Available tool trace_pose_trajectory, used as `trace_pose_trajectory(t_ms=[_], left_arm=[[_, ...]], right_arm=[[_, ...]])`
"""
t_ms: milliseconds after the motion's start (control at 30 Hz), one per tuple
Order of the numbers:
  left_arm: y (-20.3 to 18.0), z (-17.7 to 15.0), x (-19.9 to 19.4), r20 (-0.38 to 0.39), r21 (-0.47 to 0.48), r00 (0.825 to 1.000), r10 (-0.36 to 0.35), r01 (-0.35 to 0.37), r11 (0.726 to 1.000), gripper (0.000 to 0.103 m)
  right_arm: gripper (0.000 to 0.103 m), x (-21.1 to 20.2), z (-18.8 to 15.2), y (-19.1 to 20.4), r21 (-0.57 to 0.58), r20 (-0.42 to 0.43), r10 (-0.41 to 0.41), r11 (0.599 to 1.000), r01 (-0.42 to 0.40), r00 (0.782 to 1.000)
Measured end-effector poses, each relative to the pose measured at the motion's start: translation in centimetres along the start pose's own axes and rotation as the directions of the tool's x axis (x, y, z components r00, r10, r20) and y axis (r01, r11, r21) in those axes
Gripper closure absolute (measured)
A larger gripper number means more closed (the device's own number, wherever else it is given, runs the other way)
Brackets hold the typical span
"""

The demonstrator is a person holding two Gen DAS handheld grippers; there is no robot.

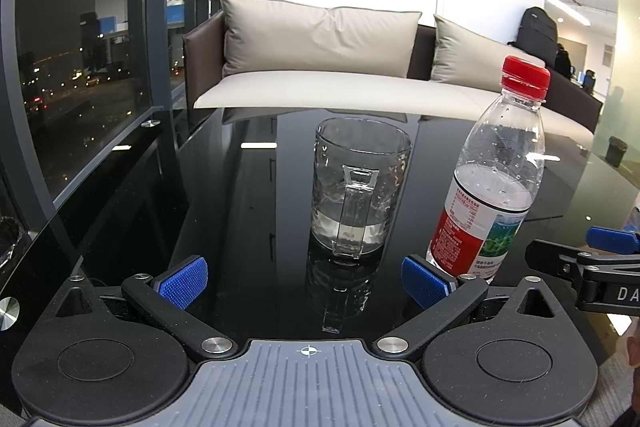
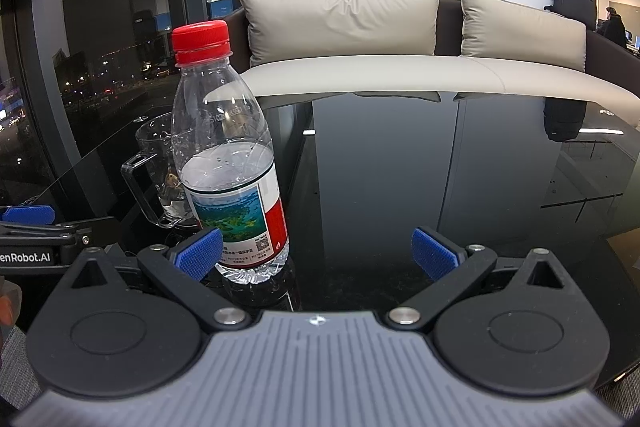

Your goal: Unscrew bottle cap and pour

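Left wrist view, capped bottle [image 1: 490, 183] upright, hand-held gripper [image 1: 306, 281] spread wide, perhaps untouching.

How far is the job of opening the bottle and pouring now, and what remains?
Nothing of this round looks done: the red cap sits on the bottle, which stands upright on the table. The mug holds only a little water. In hand: nothing. The left tongs and right tongs are open, gripping nothing. Left: grip the bottle, unscrew the cap, pour.

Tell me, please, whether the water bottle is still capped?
Capped: the red cap sits on the upright bottle; neither open gripper touches it.
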State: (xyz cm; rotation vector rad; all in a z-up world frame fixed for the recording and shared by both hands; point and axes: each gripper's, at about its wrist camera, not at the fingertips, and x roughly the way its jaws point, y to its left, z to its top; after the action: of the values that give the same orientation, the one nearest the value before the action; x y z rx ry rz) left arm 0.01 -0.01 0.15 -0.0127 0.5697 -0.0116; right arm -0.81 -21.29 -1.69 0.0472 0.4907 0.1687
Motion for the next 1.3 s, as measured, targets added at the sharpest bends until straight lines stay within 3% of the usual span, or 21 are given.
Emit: trace_pose_trajectory(t_ms=[1300], left_arm=[[-0.22, 0.03, 0.12, -0.012, -0.007, 1.000, -0.021, 0.021, 1.000, 0.001]], right_arm=[[0.000, 0.14, 0.14, -0.60, 0.002, 0.004, -0.035, 0.999, 0.035, 0.999]])
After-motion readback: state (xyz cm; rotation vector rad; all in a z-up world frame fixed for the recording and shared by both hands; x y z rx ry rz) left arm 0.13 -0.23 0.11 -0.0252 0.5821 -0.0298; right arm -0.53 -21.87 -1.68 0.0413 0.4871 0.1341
